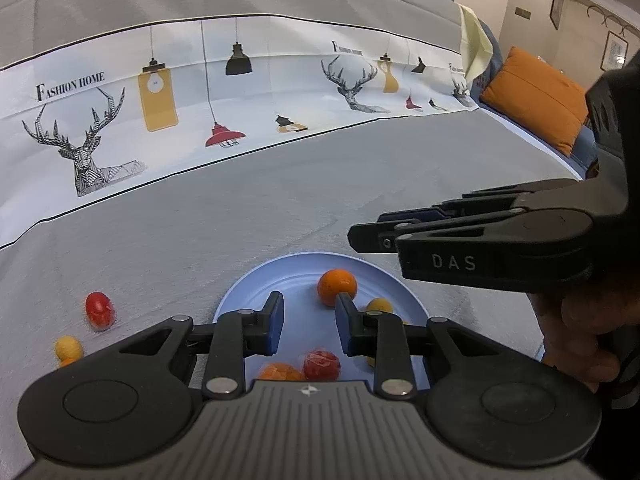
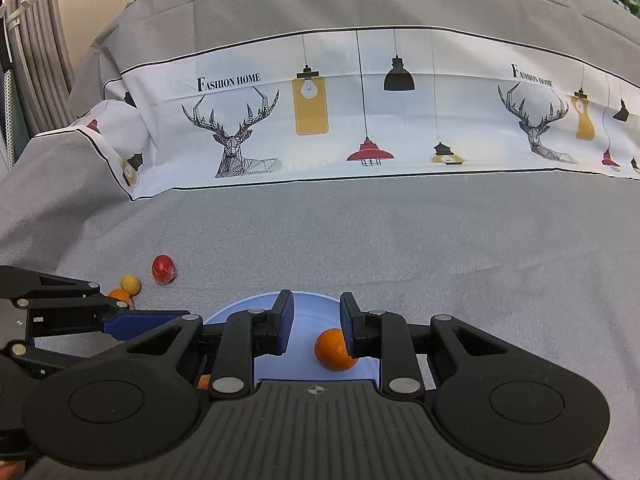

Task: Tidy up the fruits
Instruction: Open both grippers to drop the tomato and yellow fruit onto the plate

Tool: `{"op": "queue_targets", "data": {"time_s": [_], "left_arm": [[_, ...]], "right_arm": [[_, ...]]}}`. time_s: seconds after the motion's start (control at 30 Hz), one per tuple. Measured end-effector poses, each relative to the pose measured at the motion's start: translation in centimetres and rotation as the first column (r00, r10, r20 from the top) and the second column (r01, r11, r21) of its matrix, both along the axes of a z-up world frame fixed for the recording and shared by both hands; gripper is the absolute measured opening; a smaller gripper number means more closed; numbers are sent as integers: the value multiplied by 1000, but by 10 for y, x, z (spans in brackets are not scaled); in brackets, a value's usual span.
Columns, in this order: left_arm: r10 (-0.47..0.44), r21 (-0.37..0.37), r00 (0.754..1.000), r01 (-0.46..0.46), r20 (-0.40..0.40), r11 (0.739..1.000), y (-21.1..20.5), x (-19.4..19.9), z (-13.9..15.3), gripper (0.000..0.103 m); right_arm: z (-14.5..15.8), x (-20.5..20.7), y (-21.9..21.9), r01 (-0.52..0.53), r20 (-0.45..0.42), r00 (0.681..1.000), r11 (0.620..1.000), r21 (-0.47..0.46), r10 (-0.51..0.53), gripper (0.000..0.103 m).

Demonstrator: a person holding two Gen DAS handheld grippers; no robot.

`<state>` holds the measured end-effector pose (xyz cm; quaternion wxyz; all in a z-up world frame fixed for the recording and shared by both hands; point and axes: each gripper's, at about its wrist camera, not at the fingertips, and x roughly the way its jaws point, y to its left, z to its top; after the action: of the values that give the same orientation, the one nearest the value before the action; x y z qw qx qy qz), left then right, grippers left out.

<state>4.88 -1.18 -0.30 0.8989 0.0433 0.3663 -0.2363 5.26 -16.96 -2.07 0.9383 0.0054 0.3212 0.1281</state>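
Observation:
A light blue plate (image 1: 256, 292) (image 2: 312, 304) lies on the grey cloth and holds an orange fruit (image 1: 337, 287) (image 2: 334, 350), a yellow one (image 1: 379, 305), a red one (image 1: 321, 365) and another orange one (image 1: 280, 372). To the plate's left, a red fruit (image 1: 100, 310) (image 2: 163, 269), a yellow fruit (image 1: 69, 348) (image 2: 130, 284) and a small orange fruit (image 2: 119, 295) rest on the cloth. My left gripper (image 1: 310, 320) (image 2: 132, 312) hovers over the plate, open with nothing between its blue pads. My right gripper (image 2: 316, 320) (image 1: 366, 226) hangs over the plate's far right, open and empty.
A white band (image 2: 360, 128) printed with deer and lamps crosses the grey cloth beyond the plate. An orange cushion (image 1: 536, 96) sits at the far right. A person's hand (image 1: 580, 320) holds the right gripper's handle. Grey cloth stretches to the plate's right.

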Motion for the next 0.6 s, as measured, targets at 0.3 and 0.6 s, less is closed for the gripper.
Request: {"op": "queue_targets", "data": {"time_s": [0.3, 0.6], "left_arm": [[48, 3, 999, -48, -17, 999, 7, 7, -1, 31], [80, -1, 997, -80, -24, 997, 13, 11, 0, 31]], "right_arm": [[1, -1, 2, 0, 14, 1000, 1000, -9, 0, 26], [4, -3, 4, 8, 49, 999, 1000, -14, -8, 18]]}}
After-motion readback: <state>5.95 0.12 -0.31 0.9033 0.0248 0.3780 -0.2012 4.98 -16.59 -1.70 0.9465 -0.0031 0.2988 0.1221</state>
